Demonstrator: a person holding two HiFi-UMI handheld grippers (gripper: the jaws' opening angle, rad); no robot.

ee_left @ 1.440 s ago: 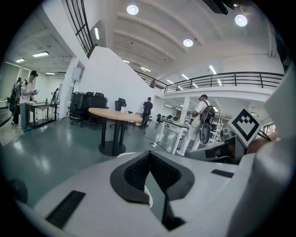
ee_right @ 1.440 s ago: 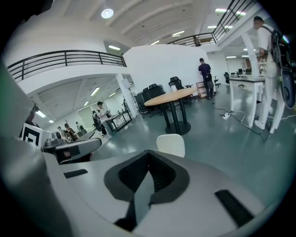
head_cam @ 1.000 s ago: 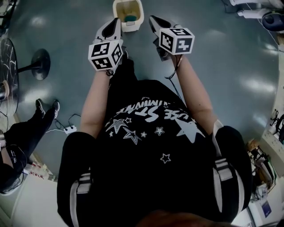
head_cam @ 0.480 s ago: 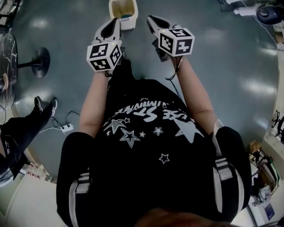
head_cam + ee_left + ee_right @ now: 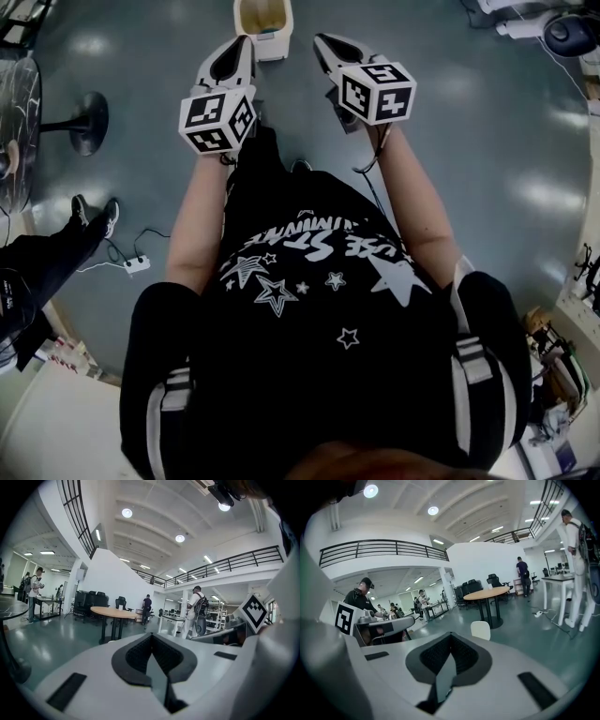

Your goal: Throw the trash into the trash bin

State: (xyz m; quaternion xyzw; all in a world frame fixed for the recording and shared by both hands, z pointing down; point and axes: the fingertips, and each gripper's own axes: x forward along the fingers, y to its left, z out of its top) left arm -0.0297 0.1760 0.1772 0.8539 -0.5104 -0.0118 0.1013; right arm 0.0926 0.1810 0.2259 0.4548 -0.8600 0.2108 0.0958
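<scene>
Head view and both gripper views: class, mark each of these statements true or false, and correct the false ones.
1. The trash bin stands upright beyond the tips of the left gripper and the right gripper. True.
2. The right gripper holds a piece of trash. False: its jaws are together with nothing between them.
3. The left gripper's jaws are spread wide apart. False: they are closed on each other, empty.
4. A round table stands in the hall ahead of the left gripper. True.

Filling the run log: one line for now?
left gripper: shut, empty | right gripper: shut, empty | cream open-top trash bin: ahead, untouched
</scene>
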